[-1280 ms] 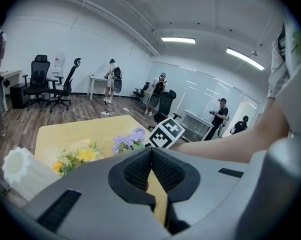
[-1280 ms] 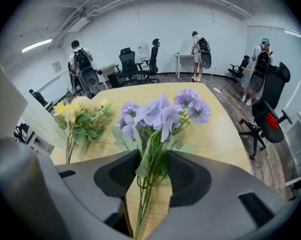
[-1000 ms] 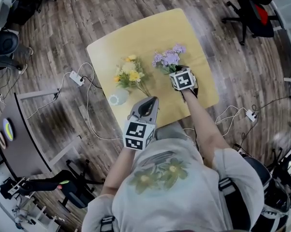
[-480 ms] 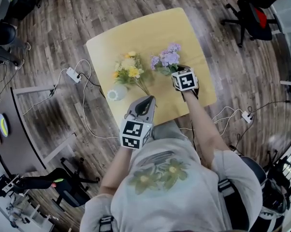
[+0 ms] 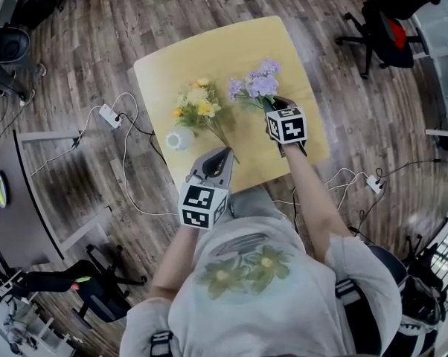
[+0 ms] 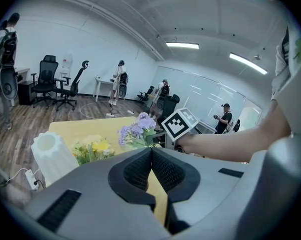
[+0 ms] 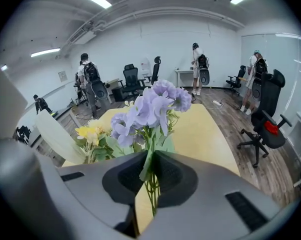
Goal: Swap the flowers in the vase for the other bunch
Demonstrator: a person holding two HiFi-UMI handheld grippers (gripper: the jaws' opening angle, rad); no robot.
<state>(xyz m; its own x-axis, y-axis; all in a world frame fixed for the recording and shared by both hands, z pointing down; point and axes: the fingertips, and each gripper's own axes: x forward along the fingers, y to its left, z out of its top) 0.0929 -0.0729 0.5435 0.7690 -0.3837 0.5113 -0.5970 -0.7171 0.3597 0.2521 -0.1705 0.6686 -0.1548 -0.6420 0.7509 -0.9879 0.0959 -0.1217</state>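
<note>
A purple flower bunch (image 5: 255,88) hangs above the yellow table (image 5: 209,50), its stems pinched between the jaws of my right gripper (image 5: 272,108). In the right gripper view the purple flower bunch (image 7: 153,104) rises from my shut right gripper (image 7: 151,160). A yellow flower bunch (image 5: 196,108) lies on the table, stems pointing toward me. Beside it stands a white ribbed vase (image 5: 178,140), and the vase (image 6: 53,154) looks empty in the left gripper view. My left gripper (image 5: 222,155) hovers at the table's near edge; my left gripper (image 6: 151,151) is shut with nothing in it.
Black office chairs (image 5: 388,28) stand on the wood floor at the right. Power strips with white cables (image 5: 109,115) lie left of the table, and another cable (image 5: 373,183) lies at the right. A dark desk (image 5: 19,207) is at the far left. People (image 7: 88,79) stand in the background.
My right gripper has risen with the purple bunch in its jaws, lifting it off the table. My left gripper has shifted slightly along the near edge, still shut.
</note>
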